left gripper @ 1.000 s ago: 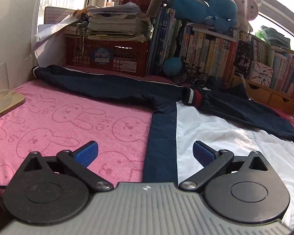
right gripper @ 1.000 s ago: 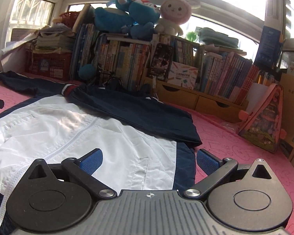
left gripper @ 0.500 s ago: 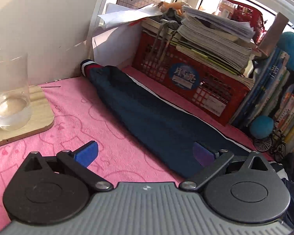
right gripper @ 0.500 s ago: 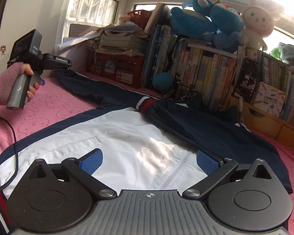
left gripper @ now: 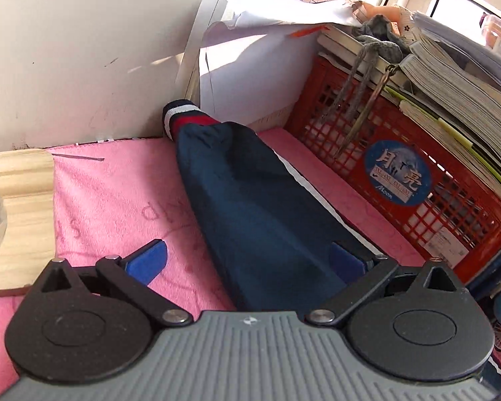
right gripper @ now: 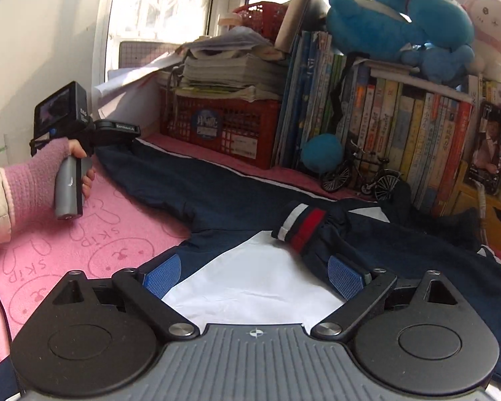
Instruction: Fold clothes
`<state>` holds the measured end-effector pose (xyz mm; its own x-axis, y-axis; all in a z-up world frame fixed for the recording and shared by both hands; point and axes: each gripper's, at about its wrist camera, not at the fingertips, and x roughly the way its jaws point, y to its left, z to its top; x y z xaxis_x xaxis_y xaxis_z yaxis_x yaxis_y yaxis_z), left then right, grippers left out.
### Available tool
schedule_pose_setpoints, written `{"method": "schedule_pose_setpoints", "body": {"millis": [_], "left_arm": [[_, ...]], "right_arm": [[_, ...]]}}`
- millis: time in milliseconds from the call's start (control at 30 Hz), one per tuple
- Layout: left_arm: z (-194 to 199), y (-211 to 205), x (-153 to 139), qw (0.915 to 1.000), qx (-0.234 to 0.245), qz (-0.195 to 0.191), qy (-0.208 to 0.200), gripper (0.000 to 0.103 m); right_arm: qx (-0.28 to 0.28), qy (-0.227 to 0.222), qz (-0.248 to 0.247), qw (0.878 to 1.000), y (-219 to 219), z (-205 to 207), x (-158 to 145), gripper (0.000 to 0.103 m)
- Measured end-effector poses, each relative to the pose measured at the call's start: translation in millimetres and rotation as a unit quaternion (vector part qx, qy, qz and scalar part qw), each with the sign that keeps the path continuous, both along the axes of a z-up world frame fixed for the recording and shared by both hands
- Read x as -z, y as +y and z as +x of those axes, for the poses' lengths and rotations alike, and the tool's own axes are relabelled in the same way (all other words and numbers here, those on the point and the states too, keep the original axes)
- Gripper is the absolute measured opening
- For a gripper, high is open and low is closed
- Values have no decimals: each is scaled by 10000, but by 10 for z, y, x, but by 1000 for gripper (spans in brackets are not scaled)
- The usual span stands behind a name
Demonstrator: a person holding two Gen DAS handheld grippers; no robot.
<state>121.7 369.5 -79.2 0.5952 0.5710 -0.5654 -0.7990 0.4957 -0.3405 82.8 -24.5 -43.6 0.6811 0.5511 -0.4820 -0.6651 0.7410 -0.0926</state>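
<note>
pink rabbit-print cover (right gripper: 83, 234) on bed, red crate (left gripper: 400, 180) and books (right gripper: 400, 123) behind. navy-white jacket (right gripper: 250, 280) flat on cover. left gripper (left gripper: 247, 260) jaws wide, straddling outstretched sleeve (left gripper: 250, 200), no grip. right gripper (right gripper: 254, 272) jaws just narrowing slightly, wide apart, over white panel beside folded-in cuff (right gripper: 300, 225), nothing held.

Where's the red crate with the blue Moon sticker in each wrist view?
Left wrist: red crate on the right, beside the outstretched navy sleeve.
Right wrist: upper centre, under stacked papers.
Shared landmark: that sleeve running along the crate's front.
</note>
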Motion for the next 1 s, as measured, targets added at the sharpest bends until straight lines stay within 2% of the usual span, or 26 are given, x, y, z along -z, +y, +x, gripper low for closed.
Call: {"method": "schedule_pose_setpoints", "body": {"millis": [100,133,167,200,233,300,433,500,567,633,700,767,833,900,967,1000], "left_arm": [[92,129,33,9997,-217,130,-48,103],[115,170,42,9995,-278,156,-90,92],[126,218,51,9993,-300,99,-196,46],[139,279,66,9991,-333,-46,-257,22],[152,325,72,9988,-400,-159,-237,7],[138,314,49,9981,-428,-120,-435,4],[137,-8,-161,9961,-78,644,-593,2],[132,-293,-319,9901,356,1102,-798,2],[115,-637,-453,9767,955,1668,-950,2],[91,-1087,-568,9532,1805,2183,-1053,2],[45,-1559,-653,9220,2659,2573,-1137,3],[-13,-2087,-685,8812,3492,3003,-1066,3],[-73,-2613,-651,8304,4330,3379,-938,4],[-111,-3047,-560,7846,5114,3448,-627,8],[-98,-3334,-425,7542,5704,3247,-232,10],[-86,-3443,-334,7436,5943,3065,-9,11]], "right_arm": [[-104,156,-106,9998,98,-56,147,95],[-100,188,-114,9997,97,-66,163,95],[-95,221,-122,9996,96,-76,179,95],[-76,246,-109,9996,85,-83,184,95],[-16,254,-34,9997,37,-80,155,95],[110,284,135,9994,-81,-61,89,95],[458,315,428,9975,-373,-5,-47,96],[699,283,540,9957,-548,25,-100,96],[971,245,624,9930,-726,49,-140,96],[1239,219,721,9894,-917,76,-168,96],[1497,244,884,9845,-1117,106,-186,96],[1762,380,1146,9769,-1341,147,-193,96],[2009,538,1428,9677,-1567,186,-203,96],[2244,692,1713,9568,-1796,225,-211,96],[2344,801,1870,9506,-1941,260,-214,97],[2367,847,1920,9486,-1994,273,-216,98]]}}
